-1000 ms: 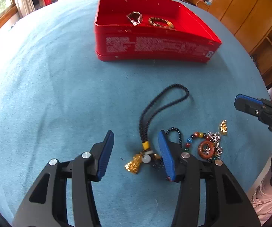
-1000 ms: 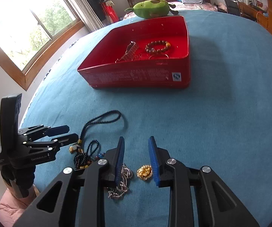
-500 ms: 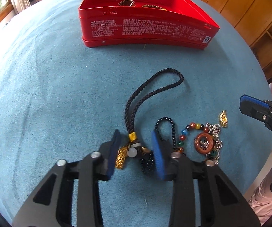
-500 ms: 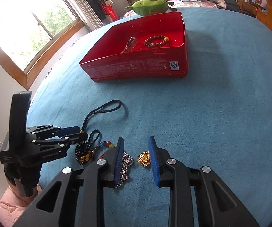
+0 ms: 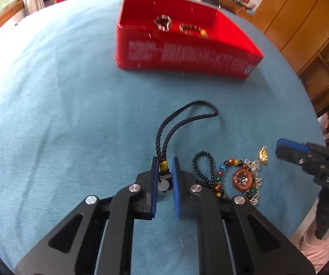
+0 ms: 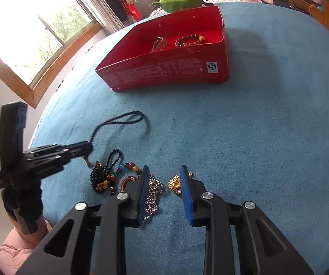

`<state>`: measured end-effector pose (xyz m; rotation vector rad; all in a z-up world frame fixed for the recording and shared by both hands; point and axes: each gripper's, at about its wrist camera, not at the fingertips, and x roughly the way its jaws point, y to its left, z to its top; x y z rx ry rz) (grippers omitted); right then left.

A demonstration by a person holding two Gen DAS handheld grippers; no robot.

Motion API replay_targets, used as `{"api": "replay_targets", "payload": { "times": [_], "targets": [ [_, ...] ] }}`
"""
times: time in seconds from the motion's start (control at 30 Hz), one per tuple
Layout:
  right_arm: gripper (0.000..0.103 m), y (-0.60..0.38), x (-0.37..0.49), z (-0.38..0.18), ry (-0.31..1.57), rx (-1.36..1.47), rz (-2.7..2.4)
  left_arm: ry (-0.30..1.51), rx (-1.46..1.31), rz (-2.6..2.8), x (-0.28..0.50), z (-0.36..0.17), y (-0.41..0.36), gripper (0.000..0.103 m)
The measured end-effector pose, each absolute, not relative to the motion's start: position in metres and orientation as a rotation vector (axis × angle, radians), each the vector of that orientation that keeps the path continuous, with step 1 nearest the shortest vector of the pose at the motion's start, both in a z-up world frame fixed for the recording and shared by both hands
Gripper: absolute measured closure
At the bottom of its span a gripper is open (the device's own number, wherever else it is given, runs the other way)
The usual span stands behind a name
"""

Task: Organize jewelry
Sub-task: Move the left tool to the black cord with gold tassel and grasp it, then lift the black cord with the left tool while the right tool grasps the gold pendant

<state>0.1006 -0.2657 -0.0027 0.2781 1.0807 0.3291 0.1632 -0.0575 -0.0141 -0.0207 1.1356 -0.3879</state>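
The corded charm (image 5: 164,167) lay on the blue counter (image 5: 61,114), clenched at its gold knot by the left tool (image 5: 165,171). The right tool (image 6: 163,183) stood released over a gold pendant (image 6: 174,183). Two pieces sat in the tin (image 6: 164,68) at twelve o'clock; several remained outside.

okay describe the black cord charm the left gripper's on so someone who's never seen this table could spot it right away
Start at the red tin on the blue cloth, then come toward the jewelry pile in front of it. At the pile's left lies the black cord charm, its yellow-wrapped neck clamped in the left gripper. Unlike the beaded bracelets and silver chain beside it, it has one long braided loop stretching toward the tin.
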Motion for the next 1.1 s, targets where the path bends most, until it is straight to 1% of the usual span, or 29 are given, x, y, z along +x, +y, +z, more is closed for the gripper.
{"api": "replay_targets", "payload": {
  "times": [0.13,0.33,0.57,0.77,0.87,0.93,1.0,1.1],
  "targets": [
    [0.076,-0.267,0.097,-0.004,1.085,0.279,0.318,1.080,-0.060,-0.382,0.149,0.003,-0.033,0.093],
    [0.076,-0.270,0.095,-0.008,1.104,0.278,0.294,1.040,-0.098,-0.370,0.136,0.020,-0.016,0.094],
    [0.076,-0.270,0.099,-0.020,1.145,0.289,0.272,1.031,-0.145,-0.374,0.127,0.025,-0.005,0.094],
    [0.075,-0.270,0.104,-0.030,1.174,0.294,0.253,0.974,-0.179,-0.349,0.124,0.034,0.011,0.094],
    [0.074,-0.266,0.107,-0.031,1.171,0.282,0.248,0.951,-0.186,-0.338,0.122,0.039,0.017,0.097],
    [0.074,-0.262,0.109,-0.031,1.169,0.273,0.249,0.953,-0.190,-0.343,0.123,0.038,0.017,0.097],
    [0.082,-0.257,0.110,-0.031,1.163,0.249,0.251,0.957,-0.191,-0.348,0.125,0.036,0.017,0.097],
    [0.086,-0.253,0.110,-0.032,1.157,0.239,0.255,0.973,-0.188,-0.357,0.128,0.031,0.014,0.097]
  ]
}}
